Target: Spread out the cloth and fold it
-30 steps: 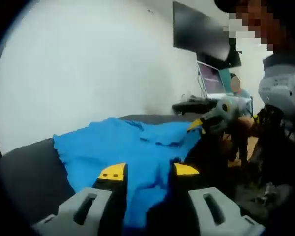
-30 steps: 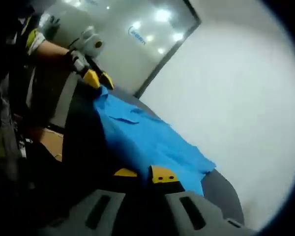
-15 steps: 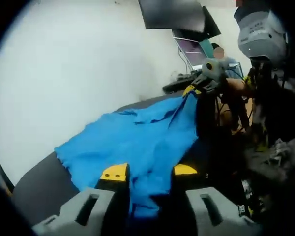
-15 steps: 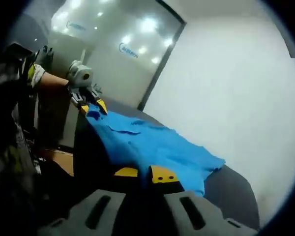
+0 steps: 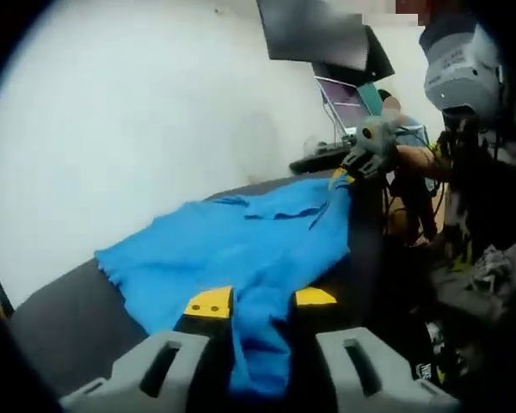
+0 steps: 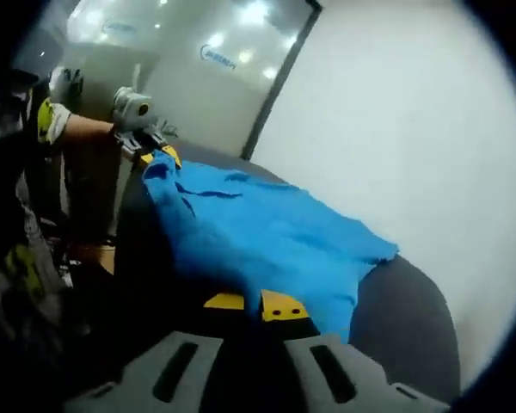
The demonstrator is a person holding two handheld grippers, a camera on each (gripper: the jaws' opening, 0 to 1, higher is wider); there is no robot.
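Observation:
A bright blue cloth (image 5: pixel 241 245) lies stretched over a dark grey table (image 5: pixel 60 314), its near edge draped over the table's side. In the left gripper view, my left gripper (image 5: pixel 261 299) is shut on one corner, and the fabric hangs down between its yellow-tipped jaws. My right gripper (image 5: pixel 354 169) grips the opposite corner far across the table. In the right gripper view, my right gripper (image 6: pixel 253 303) is pinched on the blue cloth (image 6: pixel 267 237), while the left gripper (image 6: pixel 152 151) holds the far corner at the upper left.
A white wall (image 5: pixel 138 112) runs behind the table. A dark screen (image 5: pixel 314 34) and a laptop (image 5: pixel 348 99) stand at the back. The person's dark-clothed body (image 5: pixel 473 241) is beside the table edge. A glass wall with ceiling lights (image 6: pixel 198 69) is behind the left gripper.
The cloth has been drawn tauter between the two grippers and lies flatter on the table. Both views have shifted with the hands, and each grip has stayed on its corner.

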